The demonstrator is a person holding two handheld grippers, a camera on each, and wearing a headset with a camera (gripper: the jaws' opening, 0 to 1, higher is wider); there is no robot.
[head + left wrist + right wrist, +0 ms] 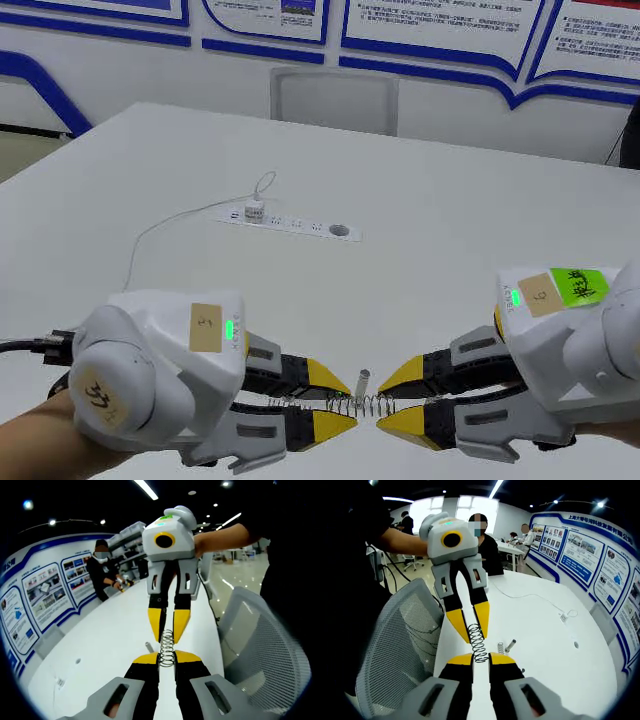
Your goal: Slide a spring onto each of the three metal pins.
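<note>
Between the yellow fingers (325, 375) of both grippers, which meet tip to tip just above the white counter (420, 190), a spring (365, 405) hangs level, the left gripper (350, 398) pinching one end, the right gripper (382, 405) the other, a metal pin (363, 380) upright just behind.

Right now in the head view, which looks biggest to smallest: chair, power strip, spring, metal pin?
1. chair
2. power strip
3. spring, though it sits close to the camera
4. metal pin
</note>
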